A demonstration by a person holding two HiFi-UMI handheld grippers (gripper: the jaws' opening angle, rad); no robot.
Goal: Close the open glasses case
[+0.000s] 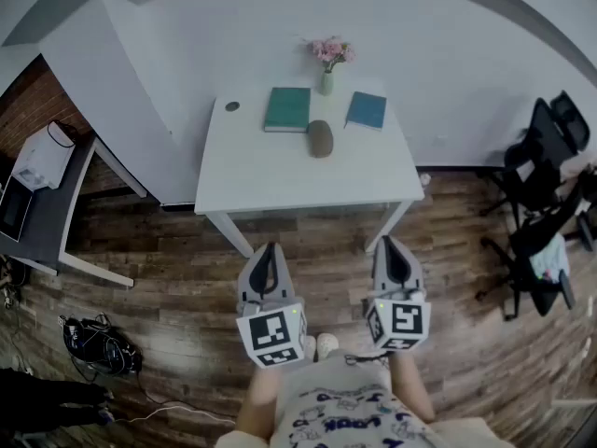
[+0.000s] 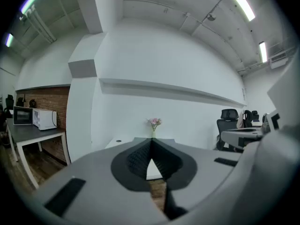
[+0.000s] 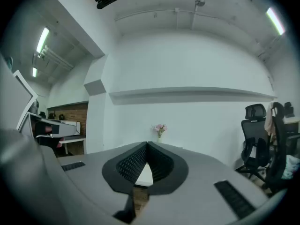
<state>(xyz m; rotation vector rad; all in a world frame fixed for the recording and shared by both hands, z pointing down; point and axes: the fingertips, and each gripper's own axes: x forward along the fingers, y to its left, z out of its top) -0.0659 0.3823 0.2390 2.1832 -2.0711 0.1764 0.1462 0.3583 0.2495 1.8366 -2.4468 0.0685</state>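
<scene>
Both tools are held out level above the wooden floor (image 1: 177, 278), short of the worktop (image 1: 280, 171). The left tool (image 1: 270, 248) has its jaws pressed together with nothing between them, and its own view confirms it: the dark ribbed pads (image 2: 138, 157) meet at the tip. It's the same for the right tool (image 1: 395, 243), jaws tight together and empty, pointing straight at the worktop's near edge.

The glasses case (image 1: 320, 138), a grey-brown oval, lies near the middle of the worktop towards the back. From here I can't tell how its lid stands. A teal book (image 1: 286, 108) sits just behind it to the left and a second teal book (image 1: 366, 110) behind it to the right, both close by. A vase of pink flowers (image 1: 326, 71) stands at the far edge against the white wall, between the books. A small dark disc (image 1: 231, 106) is in the far left corner.

The front half of the worktop is bare right up to its near edge. There is open floor between the tools and that edge. On the left, a dark side desk (image 1: 47, 222) carries a white microwave (image 1: 42, 155), with a cable bundle (image 1: 98, 343) on the floor below. Black office chairs (image 1: 546, 147) crowd the right, well apart from the worktop.
</scene>
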